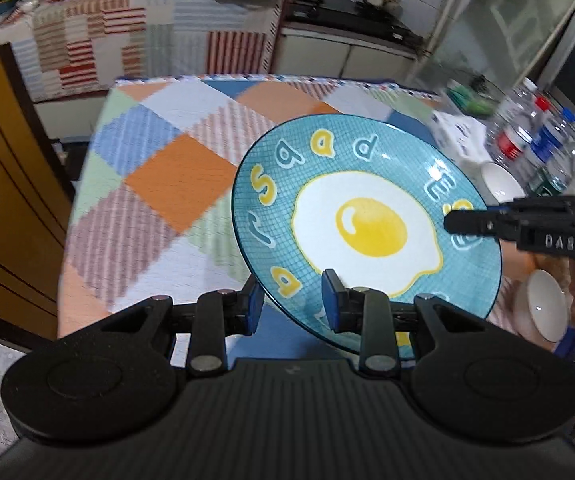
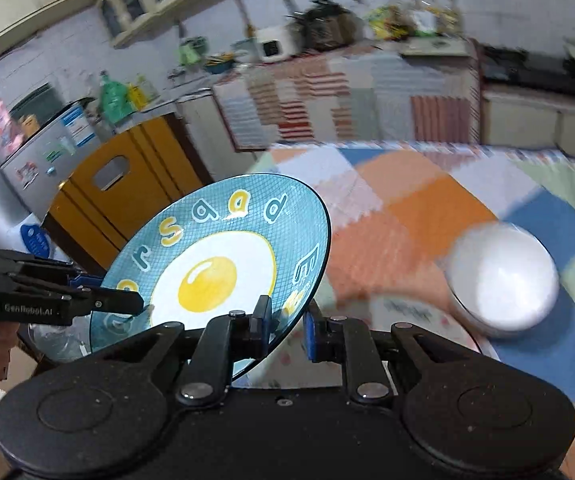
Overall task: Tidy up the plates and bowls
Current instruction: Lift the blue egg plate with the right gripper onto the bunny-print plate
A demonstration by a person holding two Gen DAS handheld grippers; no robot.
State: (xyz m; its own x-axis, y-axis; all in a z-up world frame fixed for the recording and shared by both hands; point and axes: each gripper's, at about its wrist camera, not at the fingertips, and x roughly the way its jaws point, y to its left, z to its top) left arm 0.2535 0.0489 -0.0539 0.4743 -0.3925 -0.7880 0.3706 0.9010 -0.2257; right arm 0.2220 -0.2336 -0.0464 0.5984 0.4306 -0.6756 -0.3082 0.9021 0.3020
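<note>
A blue plate (image 1: 367, 216) painted with a fried egg and letters hangs tilted above the patchwork tablecloth (image 1: 175, 176), held from two sides. My left gripper (image 1: 293, 302) is shut on its near rim. My right gripper (image 1: 453, 222) reaches in from the right and clamps the opposite rim. In the right wrist view the same plate (image 2: 215, 272) leans to the left, with my right gripper (image 2: 287, 326) shut on its lower right rim and my left gripper (image 2: 139, 304) pinching its left edge. A white bowl (image 2: 503, 280) sits blurred on the table to the right.
Plastic bottles (image 1: 535, 136), a white box (image 1: 455, 132) and two white bowls (image 1: 499, 184) (image 1: 543, 304) crowd the table's right side. A patterned plate (image 2: 407, 312) lies under the gripper. A yellow cabinet (image 2: 127, 192) and a cloth-covered counter (image 1: 147, 32) stand beyond the table.
</note>
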